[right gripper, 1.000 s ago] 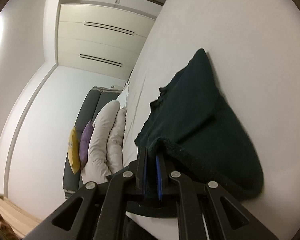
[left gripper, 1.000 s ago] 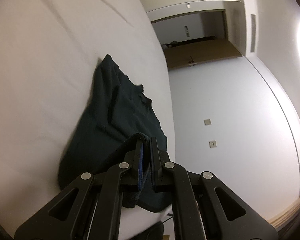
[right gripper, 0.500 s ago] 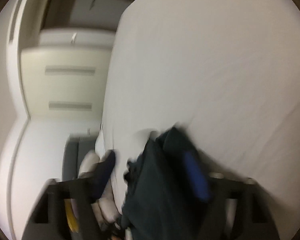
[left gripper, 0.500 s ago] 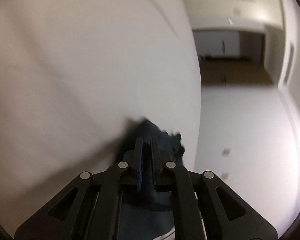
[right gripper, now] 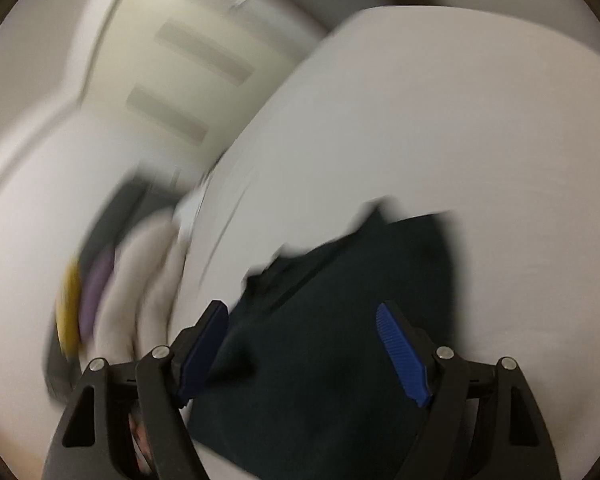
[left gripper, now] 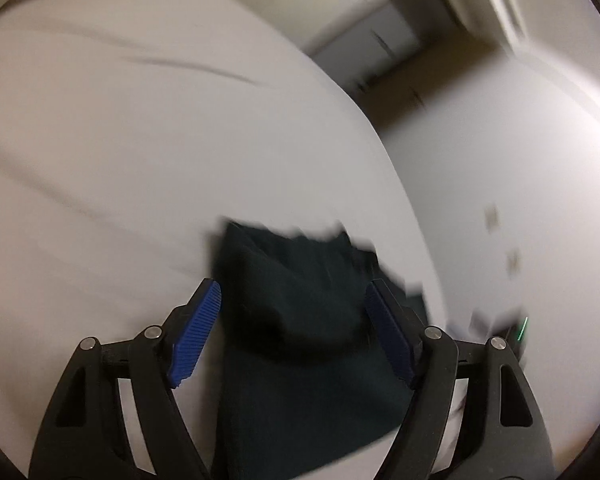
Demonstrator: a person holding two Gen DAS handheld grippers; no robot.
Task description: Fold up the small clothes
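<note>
The left gripper (left gripper: 292,316) has just been opening and stands wide, its blue pads clear of the dark green garment (left gripper: 300,340) lying between and below them on the white bed (left gripper: 120,160). The right gripper (right gripper: 302,344) gapes equally wide over the same cloth (right gripper: 340,320), gripping nothing. The garment lies straight ahead of both grippers, about equally near each, its long axis running away from them. It looks folded over, soft and blurred.

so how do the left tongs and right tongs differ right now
Barely at all. The left tongs have the dark garment filling the whole gap between the pads; the right tongs show a strip of white bed beside their outer pad. Shared: both have just been opening, stand wide, and grip nothing, with the garment lying below.
</note>
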